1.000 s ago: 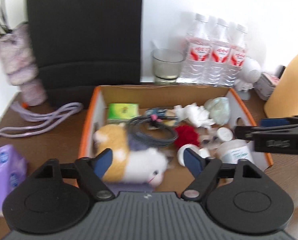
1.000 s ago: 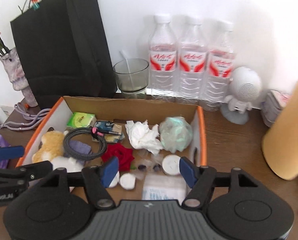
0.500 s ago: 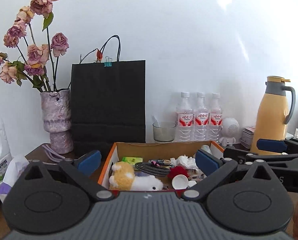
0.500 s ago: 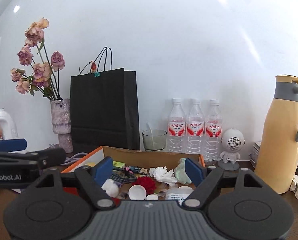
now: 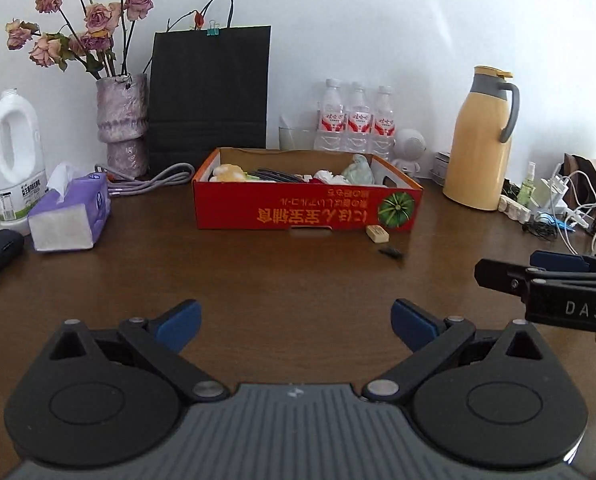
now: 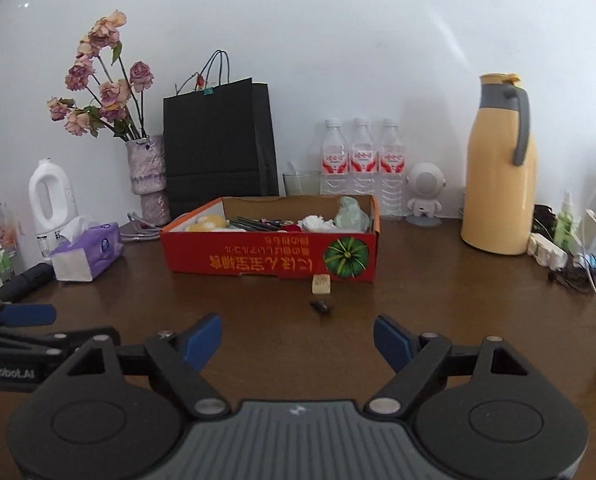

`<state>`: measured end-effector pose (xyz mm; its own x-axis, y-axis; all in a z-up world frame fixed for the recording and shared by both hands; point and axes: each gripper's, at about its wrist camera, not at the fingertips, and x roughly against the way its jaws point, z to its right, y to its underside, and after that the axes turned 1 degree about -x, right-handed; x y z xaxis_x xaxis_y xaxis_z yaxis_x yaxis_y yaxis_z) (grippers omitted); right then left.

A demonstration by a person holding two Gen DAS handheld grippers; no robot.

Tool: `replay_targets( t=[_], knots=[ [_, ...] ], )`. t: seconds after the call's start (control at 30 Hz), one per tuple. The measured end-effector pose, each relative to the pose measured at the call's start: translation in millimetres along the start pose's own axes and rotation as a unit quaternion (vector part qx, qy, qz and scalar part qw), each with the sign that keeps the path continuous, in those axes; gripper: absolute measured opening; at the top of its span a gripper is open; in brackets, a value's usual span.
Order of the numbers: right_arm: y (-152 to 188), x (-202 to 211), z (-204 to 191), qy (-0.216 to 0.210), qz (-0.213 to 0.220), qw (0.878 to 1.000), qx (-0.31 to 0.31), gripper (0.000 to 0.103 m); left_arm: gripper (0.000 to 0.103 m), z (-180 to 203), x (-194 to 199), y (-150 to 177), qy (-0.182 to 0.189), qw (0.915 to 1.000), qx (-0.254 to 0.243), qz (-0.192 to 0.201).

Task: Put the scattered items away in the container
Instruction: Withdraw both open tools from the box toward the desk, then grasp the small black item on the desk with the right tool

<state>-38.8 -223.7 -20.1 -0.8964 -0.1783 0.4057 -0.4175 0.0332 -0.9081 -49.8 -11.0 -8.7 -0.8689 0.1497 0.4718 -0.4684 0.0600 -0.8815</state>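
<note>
A red cardboard box (image 5: 305,208) (image 6: 266,258) stands mid-table, holding a plush toy, a coiled cable, crumpled tissues and other small things. In front of its right corner lie a small beige block (image 5: 377,234) (image 6: 320,283) and a tiny dark object (image 5: 391,253) (image 6: 321,306). My left gripper (image 5: 296,322) hangs open and empty over bare table, well short of the box. My right gripper (image 6: 297,338) is also back from the box, its jaws still opening with nothing between them. Each gripper shows at the edge of the other's view.
Along the wall stand a vase of dried roses (image 5: 124,120), a black paper bag (image 5: 210,92), three water bottles (image 5: 353,120), a glass, a small white robot figure (image 6: 425,194) and a yellow jug (image 5: 483,140). A purple tissue pack (image 5: 70,216) and white bottle sit left; cables lie right.
Both grippers have pulled back from over the box toward the table's near side and sunk a little. Both sets of jaws have spread wider.
</note>
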Motion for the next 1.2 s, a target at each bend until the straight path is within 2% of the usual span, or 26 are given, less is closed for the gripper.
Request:
replay_targets(
  t=[0.13,0.2,0.33,0.43,0.47,0.5,0.63,0.67,0.7,0.77,0.83,0.97,1.07,1.1,1.2],
  knots=[
    [3.3,2.9,12.3,0.009,0.002,1.000,-0.008,0.080,0.103,18.2,-1.2,1.7,0.004,0.9995,-0.031,0.007],
    [-4.6,-12.9,19.2,0.011,-0.002,1.000,-0.005,0.067,0.103,16.5,-10.5,-4.6,-0.006,0.9997,-0.022,0.003],
    [-24.7,-80.9,26.8,-0.018,-0.041,0.999,0.019,0.060,0.103,4.2,-28.6,-11.9,-0.015,0.9998,0.000,-0.013],
    [-35.3,-140.4,26.1,-0.029,-0.085,0.995,0.029,0.051,0.103,-2.5,-38.7,-14.6,-0.021,0.9995,0.007,-0.021],
    [-38.3,-155.8,24.8,-0.033,-0.096,0.994,0.033,0.045,0.103,-4.2,-41.9,-16.5,-0.023,0.9995,0.006,-0.020],
    [-40.4,-167.9,23.2,-0.035,-0.103,0.993,0.036,0.040,0.103,-5.7,-45.4,-19.1,-0.027,0.9995,0.005,-0.017],
    [-39.3,-195.8,20.2,-0.017,-0.124,0.991,0.051,0.032,0.103,-8.7,-69.1,-35.9,-0.033,0.9994,0.001,-0.013],
    [-36.7,-198.5,23.1,-0.016,-0.130,0.990,0.045,0.024,0.103,-7.6,-76.5,-41.1,-0.031,0.9995,-0.002,-0.010],
    [-34.3,-198.3,27.0,-0.018,-0.128,0.991,0.036,0.017,0.103,-5.9,-84.5,-46.3,-0.029,0.9995,-0.007,-0.008],
    [-33.4,-197.3,33.7,-0.015,-0.124,0.992,0.027,0.009,0.103,-0.3,-104.0,-56.9,-0.024,0.9995,-0.019,-0.006],
    [-35.5,-197.4,40.3,-0.016,-0.127,0.991,0.024,0.009,0.100,9.1,-124.2,-66.9,-0.017,0.9992,-0.035,-0.014],
    [-39.3,-195.0,70.9,0.037,-0.110,0.993,-0.025,0.008,0.092,35.6,-172.0,-81.3,0.030,0.9978,-0.043,-0.041],
    [-47.1,-180.7,94.1,0.072,-0.066,0.993,-0.068,0.008,0.089,64.6,-209.9,-85.5,0.015,0.9966,-0.067,-0.047],
    [-48.5,-174.4,97.9,0.084,-0.049,0.992,-0.075,0.008,0.085,72.7,-220.2,-85.9,0.011,0.9960,-0.073,-0.049],
    [-45.6,-167.1,99.4,0.112,-0.030,0.990,-0.084,0.008,0.081,83.9,-244.1,-87.0,0.040,0.9958,-0.048,-0.067]
  ],
)
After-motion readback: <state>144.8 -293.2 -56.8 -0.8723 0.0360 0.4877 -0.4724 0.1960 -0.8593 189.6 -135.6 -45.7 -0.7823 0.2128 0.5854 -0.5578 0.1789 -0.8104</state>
